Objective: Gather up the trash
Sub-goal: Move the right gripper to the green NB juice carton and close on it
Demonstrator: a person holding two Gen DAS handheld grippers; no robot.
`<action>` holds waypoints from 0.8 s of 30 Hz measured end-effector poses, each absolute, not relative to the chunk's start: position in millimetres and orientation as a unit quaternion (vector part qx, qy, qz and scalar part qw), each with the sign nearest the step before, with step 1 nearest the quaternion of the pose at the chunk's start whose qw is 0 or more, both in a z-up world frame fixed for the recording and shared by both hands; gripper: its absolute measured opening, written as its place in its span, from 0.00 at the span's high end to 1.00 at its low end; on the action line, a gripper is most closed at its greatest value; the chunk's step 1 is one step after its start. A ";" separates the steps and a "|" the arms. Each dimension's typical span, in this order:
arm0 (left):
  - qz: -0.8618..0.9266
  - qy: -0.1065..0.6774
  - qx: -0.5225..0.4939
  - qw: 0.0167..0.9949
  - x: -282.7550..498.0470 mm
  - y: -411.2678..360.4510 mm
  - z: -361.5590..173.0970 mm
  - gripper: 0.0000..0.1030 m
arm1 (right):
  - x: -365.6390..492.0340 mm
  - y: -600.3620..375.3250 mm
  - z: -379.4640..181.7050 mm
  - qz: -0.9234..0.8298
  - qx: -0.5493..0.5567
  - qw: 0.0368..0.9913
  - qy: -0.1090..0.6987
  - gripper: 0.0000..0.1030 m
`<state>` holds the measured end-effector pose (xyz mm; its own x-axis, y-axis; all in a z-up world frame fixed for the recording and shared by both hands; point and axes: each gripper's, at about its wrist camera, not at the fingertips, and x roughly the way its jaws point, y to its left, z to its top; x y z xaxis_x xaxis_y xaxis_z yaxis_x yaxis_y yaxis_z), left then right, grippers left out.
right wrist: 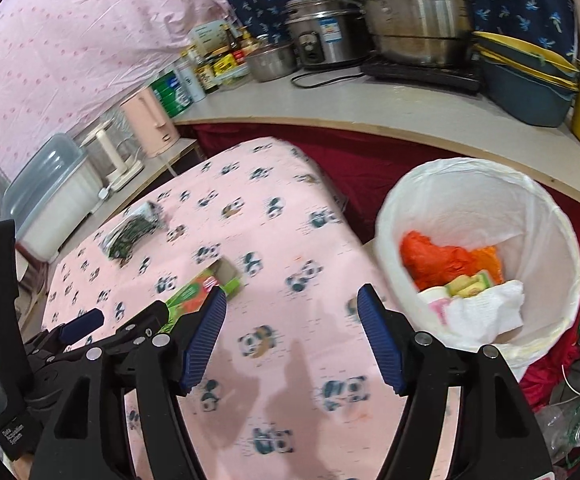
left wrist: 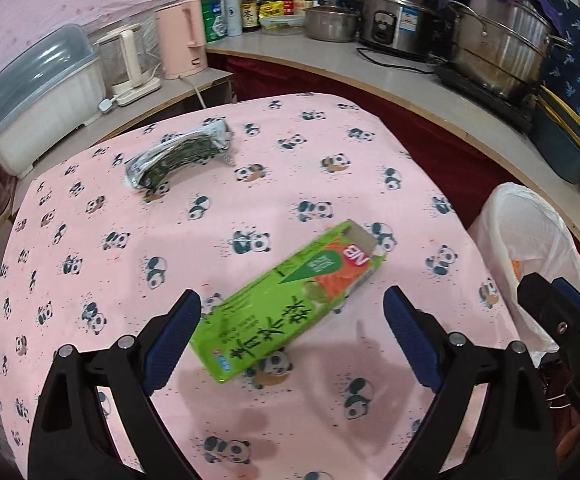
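Observation:
A flattened green carton (left wrist: 286, 300) lies on the pink panda tablecloth (left wrist: 90, 280), between the open fingers of my left gripper (left wrist: 292, 300), which hovers over it and holds nothing. A crumpled silver-and-dark wrapper (left wrist: 178, 156) lies farther back on the table. My right gripper (right wrist: 292, 300) is open and empty above the table's right part, next to the white-lined trash bin (right wrist: 478, 184), which holds orange plastic, tissue and small packets. The carton (right wrist: 198, 292) and the wrapper (right wrist: 130, 236) also show in the right wrist view.
The bin (left wrist: 530, 240) stands off the table's right edge. A counter (left wrist: 410, 88) behind carries steel pots, a rice cooker (left wrist: 398, 16), bottles and a pink kettle (left wrist: 180, 40). A lidded plastic box (left wrist: 38, 92) sits at the left. The right gripper's body (left wrist: 562, 328) shows beside the bin.

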<state>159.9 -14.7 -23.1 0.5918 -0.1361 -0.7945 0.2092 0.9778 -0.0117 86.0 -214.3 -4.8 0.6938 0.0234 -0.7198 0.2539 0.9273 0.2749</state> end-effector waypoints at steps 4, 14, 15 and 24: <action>-0.072 0.441 0.029 0.894 166.3 19.6 -26.0 0.14 | 98.1 -182.4 -11.6 -0.042 0.169 0.900 0.399 0.33; -0.015 0.428 0.023 0.903 181.0 98.4 -31.2 0.14 | 127.0 -115.7 -40.4 -0.016 0.170 0.880 0.443 0.28; -0.012 0.427 0.024 0.904 182.4 104.9 -32.0 0.14 | 130.0 -110.8 -45.1 -0.014 0.176 0.876 0.449 0.28; 0.007 0.422 0.040 0.906 197.7 145.5 -37.0 0.14 | 159.4 -72.9 -73.9 -0.009 0.194 0.854 0.482 0.28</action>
<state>197.7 145.5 -37.0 0.6443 0.0461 -0.7634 0.0216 0.9967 0.0785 159.4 -72.9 -73.9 0.5345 0.1716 -0.8276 0.2027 0.9246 0.3227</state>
